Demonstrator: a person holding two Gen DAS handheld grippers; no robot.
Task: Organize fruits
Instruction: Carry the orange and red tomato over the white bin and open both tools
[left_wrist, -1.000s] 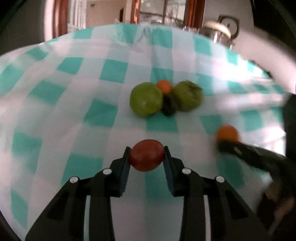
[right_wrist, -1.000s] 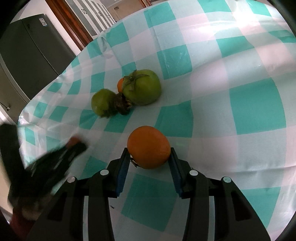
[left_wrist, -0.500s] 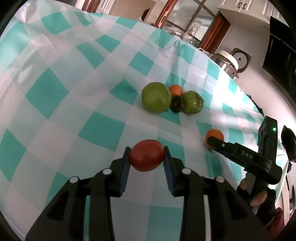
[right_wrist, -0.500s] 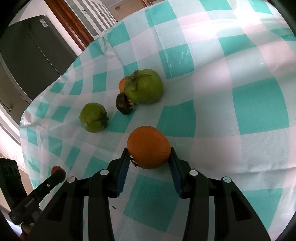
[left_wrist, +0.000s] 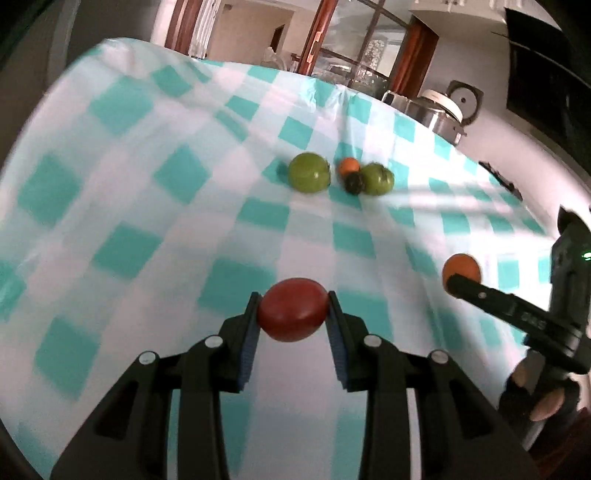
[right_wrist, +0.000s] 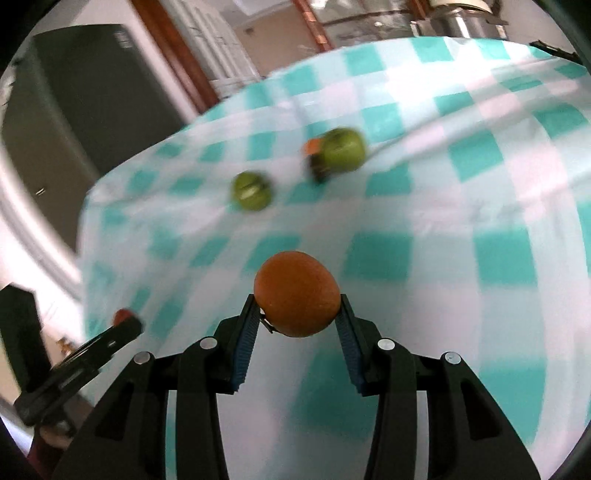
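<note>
The table (left_wrist: 155, 229), under a teal-and-white checked cloth, fills both views, with wide bare cloth on every side of the fruit; its far edge curves against doorways and, in the left wrist view, a steel pot (left_wrist: 441, 114) beyond the far right corner. Only the right wrist view shows the dark refrigerator (right_wrist: 66, 110) off the table's left edge.

On the cloth lie four fruits, well in from the edges: two green tomatoes, one (left_wrist: 309, 177) apart to the left, the other (left_wrist: 377, 179) touching a small dark fruit (left_wrist: 354, 183), with a small orange fruit (left_wrist: 349, 165) just behind.

The left hand-held gripper (left_wrist: 293, 314) is clenched on a red tomato (left_wrist: 293, 310), raised over the near cloth. The right hand-held gripper (right_wrist: 297, 314) grasps an orange (right_wrist: 297, 293) the same way, above the table's near side. Each view catches the other gripper at its margin; the left view alone shows fingertips (left_wrist: 546, 406) of the hand carrying it.
</note>
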